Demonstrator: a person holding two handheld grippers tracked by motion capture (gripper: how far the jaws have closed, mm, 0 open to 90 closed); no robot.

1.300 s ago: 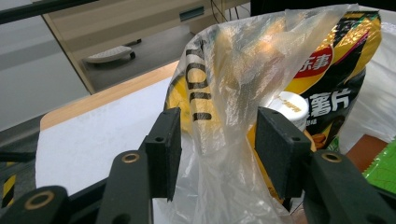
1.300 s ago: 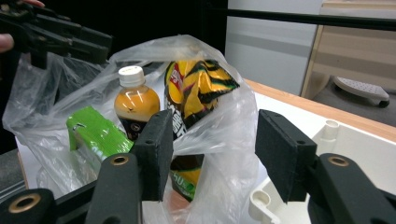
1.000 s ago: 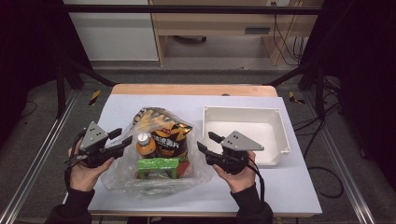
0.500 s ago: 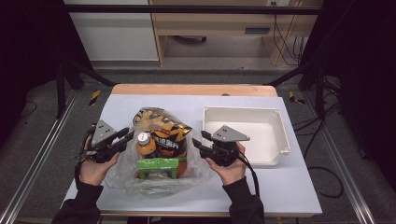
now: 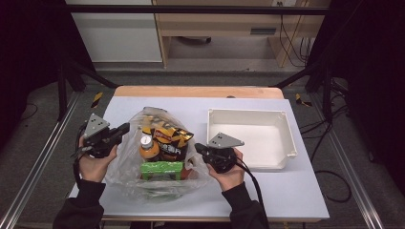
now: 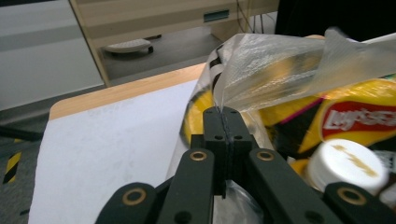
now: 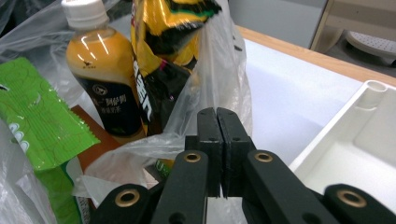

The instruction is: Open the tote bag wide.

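A clear plastic bag (image 5: pixel 125 168) lies on the white table, open toward the far side. Inside it are an orange drink bottle (image 5: pixel 146 144) with a white cap (image 6: pixel 345 163), a yellow-and-black chip packet (image 5: pixel 171 138) and a green packet (image 5: pixel 161 168). My left gripper (image 5: pixel 125 128) is at the bag's left rim. Its jaws have just been closing and now pinch the film (image 6: pixel 243 88). At the bag's right rim, my right gripper (image 5: pixel 197 147) has also just closed its jaws, on a fold of film (image 7: pixel 219 74) beside the bottle (image 7: pixel 102 74).
An empty white tray (image 5: pixel 248 112) stands on the table right of the bag, close to my right hand. Bare white tabletop (image 5: pixel 286 195) lies in front. A wooden strip (image 5: pixel 196 91) edges the far side, with metal frame rails on both sides.
Both grippers have moved in to the bag's rims, the right one leftward and down. Their jaws went from open to shut on the plastic. The bag's mouth is pulled slightly wider.
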